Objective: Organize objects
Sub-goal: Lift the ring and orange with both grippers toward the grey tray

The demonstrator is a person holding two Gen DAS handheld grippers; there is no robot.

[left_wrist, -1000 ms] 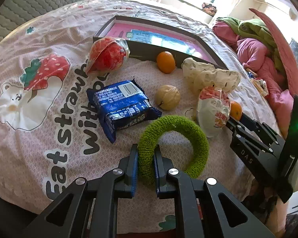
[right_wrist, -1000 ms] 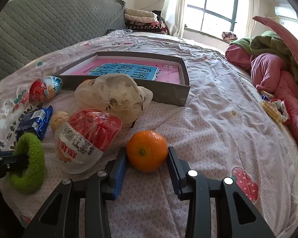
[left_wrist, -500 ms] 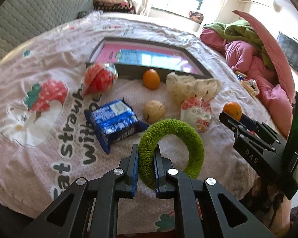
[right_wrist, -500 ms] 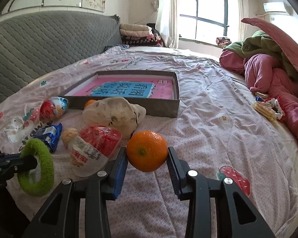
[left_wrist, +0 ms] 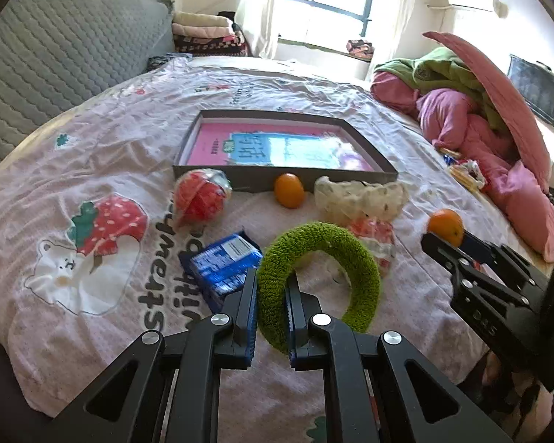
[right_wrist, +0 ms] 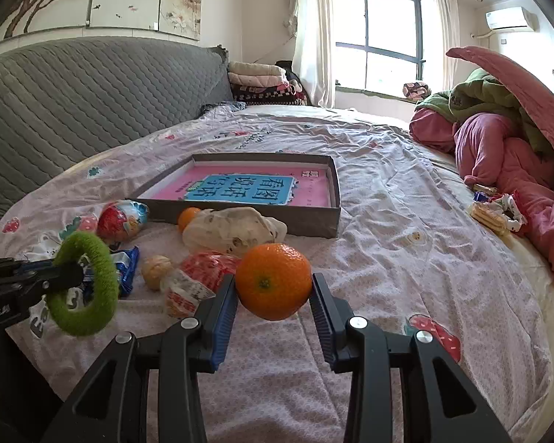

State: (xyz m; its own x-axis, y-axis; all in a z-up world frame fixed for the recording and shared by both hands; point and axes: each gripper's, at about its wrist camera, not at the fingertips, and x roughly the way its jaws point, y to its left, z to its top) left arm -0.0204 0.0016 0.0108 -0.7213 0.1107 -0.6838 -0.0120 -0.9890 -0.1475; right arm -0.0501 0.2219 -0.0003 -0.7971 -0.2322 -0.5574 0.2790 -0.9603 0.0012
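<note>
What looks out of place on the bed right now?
Nothing spilled or damaged. The shallow box holds only a pink book, while an orange, snack packs and a walnut lie scattered on the bedspread beside it.

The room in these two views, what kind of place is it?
Most likely a home bedroom: the things lie on a bed with a strawberry-print sheet, backed by a grey quilted headboard, with a heap of pink and green bedding beside a curtained window.
</note>
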